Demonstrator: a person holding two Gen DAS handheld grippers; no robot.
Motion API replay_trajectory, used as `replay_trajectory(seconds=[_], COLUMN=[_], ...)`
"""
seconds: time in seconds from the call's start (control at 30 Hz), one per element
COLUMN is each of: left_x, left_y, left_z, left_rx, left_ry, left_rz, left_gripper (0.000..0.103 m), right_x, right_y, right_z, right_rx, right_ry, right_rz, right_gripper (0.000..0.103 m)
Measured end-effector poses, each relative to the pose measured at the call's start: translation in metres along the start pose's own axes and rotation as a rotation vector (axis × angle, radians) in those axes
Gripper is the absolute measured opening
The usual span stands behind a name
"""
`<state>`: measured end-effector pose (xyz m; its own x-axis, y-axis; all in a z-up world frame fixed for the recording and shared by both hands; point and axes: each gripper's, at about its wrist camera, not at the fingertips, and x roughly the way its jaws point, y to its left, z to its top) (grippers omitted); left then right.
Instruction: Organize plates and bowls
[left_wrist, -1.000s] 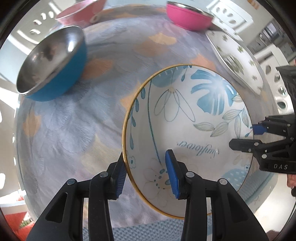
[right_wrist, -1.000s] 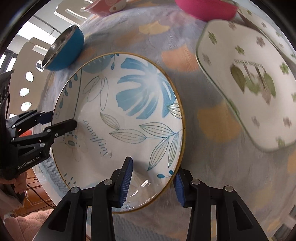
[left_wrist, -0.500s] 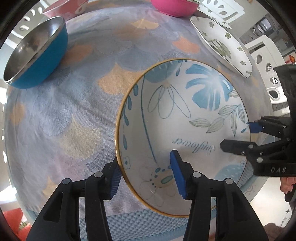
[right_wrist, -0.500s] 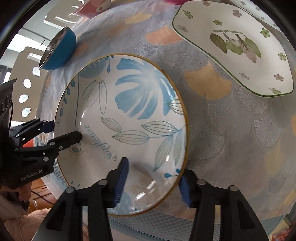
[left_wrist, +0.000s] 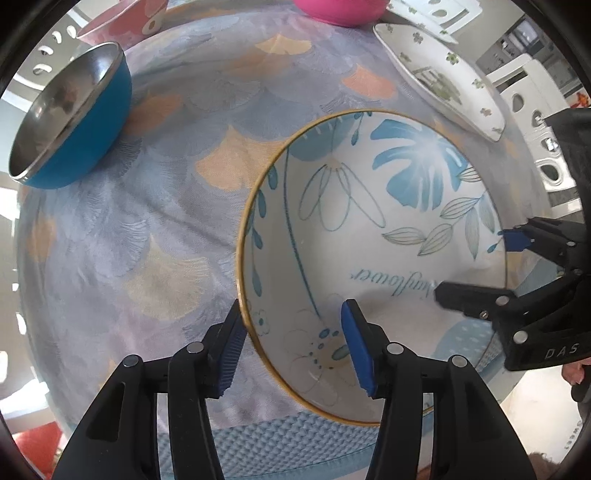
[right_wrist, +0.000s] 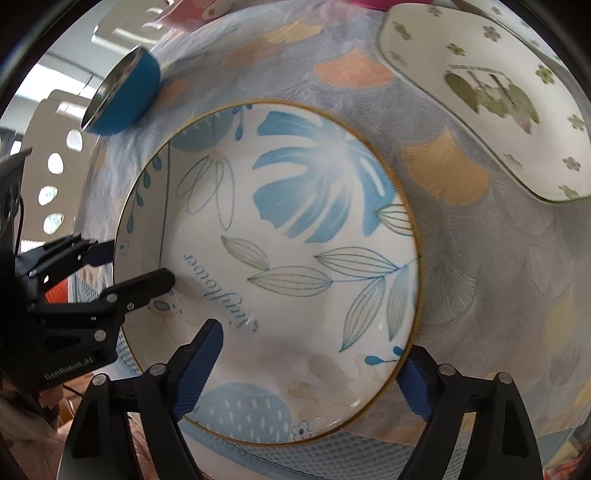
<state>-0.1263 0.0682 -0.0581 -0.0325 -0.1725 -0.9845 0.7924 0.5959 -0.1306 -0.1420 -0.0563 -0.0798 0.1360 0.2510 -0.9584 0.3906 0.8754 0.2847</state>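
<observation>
Release step: leaf-print plate (left_wrist: 373, 258) set at table (left_wrist: 155, 221) near edge. Left gripper (left_wrist: 291, 347), right gripper (right_wrist: 314, 369) jaws just opening, straddling rim, pads clear. Next: lift clear, go for green-flower plate (right_wrist: 491, 96) at far-right corner.

Home dining spot, patterned tablecloth (left_wrist: 207, 155), white cut-out chairs (right_wrist: 55, 177), tableware
</observation>
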Motion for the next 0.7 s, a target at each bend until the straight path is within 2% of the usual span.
replay_trajectory(seconds=[0.07, 0.1, 0.13, 0.2, 0.27, 0.33, 0.4, 0.5, 0.6, 0.7], left_x=[0.002, 0.003, 0.005, 0.006, 0.004, 0.006, 0.007, 0.013, 0.023, 0.027], left_y=[-0.001, -0.001, 0.0, 0.003, 0.008, 0.011, 0.01, 0.0, -0.018, -0.024], left_z=[0.004, 0.007, 0.008, 0.011, 0.009, 0.01, 0.01, 0.008, 0.005, 0.002], left_rx=[0.013, 0.021, 0.022, 0.014, 0.031, 0.038, 0.04, 0.047, 0.088, 0.096], left_ry=[-0.001, -0.003, -0.002, 0.005, 0.005, -0.001, -0.009, -0.023, -0.027, -0.048], left_rz=[0.013, 0.023, 0.025, 0.005, 0.003, -0.003, -0.004, 0.003, 0.009, 0.011], left_gripper=[0.059, 0.068, 0.07, 0.07, 0.071, 0.073, 0.077, 0.086, 0.102, 0.103], right_x=[-0.003, 0.001, 0.002, 0.004, 0.006, 0.005, 0.006, 0.009, 0.01, 0.01], right_y=[-0.001, -0.004, -0.002, 0.011, 0.016, 0.011, 0.001, -0.001, 0.006, -0.001], right_z=[-0.001, 0.003, 0.003, 0.005, 0.004, 0.003, 0.004, 0.002, -0.004, -0.005], right_rx=[-0.013, -0.029, -0.074, -0.211, -0.286, -0.246, -0.144, -0.064, -0.004, 0.069], right_ry=[-0.014, -0.018, -0.011, 0.002, 0.021, 0.052, 0.058, 0.006, -0.052, -0.106], right_rz=[-0.034, -0.055, -0.107, -0.195, -0.215, -0.203, -0.158, -0.139, -0.155, -0.158], right_gripper=[0.081, 0.081, 0.081, 0.081, 0.081, 0.082, 0.085, 0.101, 0.103, 0.103])
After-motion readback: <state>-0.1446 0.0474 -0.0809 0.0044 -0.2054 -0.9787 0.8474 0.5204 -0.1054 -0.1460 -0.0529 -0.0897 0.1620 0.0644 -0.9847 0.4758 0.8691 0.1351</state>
